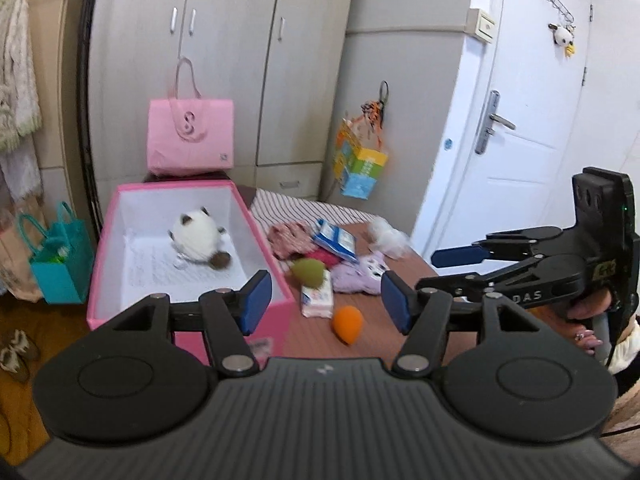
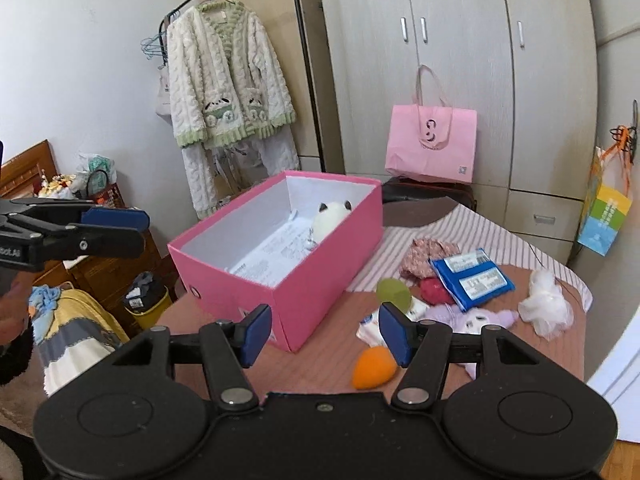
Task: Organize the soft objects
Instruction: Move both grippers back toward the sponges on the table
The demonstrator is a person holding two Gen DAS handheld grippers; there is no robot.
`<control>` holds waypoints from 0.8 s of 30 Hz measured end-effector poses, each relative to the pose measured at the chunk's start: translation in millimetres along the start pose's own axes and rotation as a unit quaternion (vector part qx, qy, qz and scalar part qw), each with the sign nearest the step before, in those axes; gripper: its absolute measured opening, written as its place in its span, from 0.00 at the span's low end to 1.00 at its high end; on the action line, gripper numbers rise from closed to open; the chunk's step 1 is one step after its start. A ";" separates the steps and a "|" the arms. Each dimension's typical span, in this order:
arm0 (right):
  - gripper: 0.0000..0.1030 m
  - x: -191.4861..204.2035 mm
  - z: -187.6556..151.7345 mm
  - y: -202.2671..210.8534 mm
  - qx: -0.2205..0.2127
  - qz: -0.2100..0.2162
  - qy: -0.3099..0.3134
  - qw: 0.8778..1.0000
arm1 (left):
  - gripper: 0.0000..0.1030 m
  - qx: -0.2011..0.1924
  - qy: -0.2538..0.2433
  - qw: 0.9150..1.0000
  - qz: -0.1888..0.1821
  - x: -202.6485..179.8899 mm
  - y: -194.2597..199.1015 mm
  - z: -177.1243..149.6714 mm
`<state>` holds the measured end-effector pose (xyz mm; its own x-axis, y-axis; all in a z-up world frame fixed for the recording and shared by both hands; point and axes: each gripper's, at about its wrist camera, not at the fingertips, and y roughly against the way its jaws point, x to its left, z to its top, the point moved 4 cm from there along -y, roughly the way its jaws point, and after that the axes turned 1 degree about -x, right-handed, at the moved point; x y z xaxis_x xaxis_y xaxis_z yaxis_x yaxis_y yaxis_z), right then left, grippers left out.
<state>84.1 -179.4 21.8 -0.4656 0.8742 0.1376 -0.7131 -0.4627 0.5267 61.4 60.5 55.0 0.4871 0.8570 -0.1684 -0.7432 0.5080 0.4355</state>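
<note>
A pink box (image 1: 100, 264) (image 2: 320, 280) stands open on the table's left side, and a white plush cat (image 1: 198, 240) (image 2: 332, 218) lies in it. To its right lie an orange sponge (image 1: 347, 323) (image 2: 374, 368), a green sponge (image 1: 308, 272) (image 2: 394, 292), a purple plush (image 1: 360, 276) (image 2: 472, 320), a blue pack (image 1: 334, 238) (image 2: 470, 278) and a white fluffy tuft (image 1: 388, 236) (image 2: 546, 304). My left gripper (image 1: 326, 302) (image 2: 136, 228) hovers open and empty near the box's front corner. My right gripper (image 2: 325, 334) (image 1: 444, 270) is open and empty too, above the orange sponge.
A pink tote bag (image 1: 190, 136) (image 2: 432, 144) stands behind the box against grey wardrobes. A teal bag (image 1: 60, 264) sits on the floor at the left. A white door (image 1: 520, 120) is at the right. A cardigan (image 2: 224, 80) hangs on a rack.
</note>
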 end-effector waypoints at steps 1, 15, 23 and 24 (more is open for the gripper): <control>0.63 -0.7 -3.0 -0.1 0.003 -0.004 0.001 1.000 | 0.58 0.003 -0.001 1.000 0.000 -3.6 -3.4 -3.8; 0.74 -37.9 -38.2 -11.1 -0.034 -0.023 -0.012 0.999 | 0.58 0.023 0.008 0.999 0.036 -22.0 -77.1 -50.0; 0.74 -69.0 -41.5 -40.1 -0.060 -0.001 -0.026 0.998 | 0.58 0.039 -0.008 0.999 0.033 -38.8 -126.3 -82.2; 0.74 -72.1 -40.1 -43.1 -0.062 0.007 -0.029 0.998 | 0.58 0.042 -0.010 0.998 0.033 -40.0 -132.8 -84.6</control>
<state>127.3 -228.4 -44.5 -0.4479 0.8726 0.1949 -0.7673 -0.4870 0.4173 101.8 -33.8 -70.9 0.4473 0.8864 -0.1195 -0.7333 0.4399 0.5184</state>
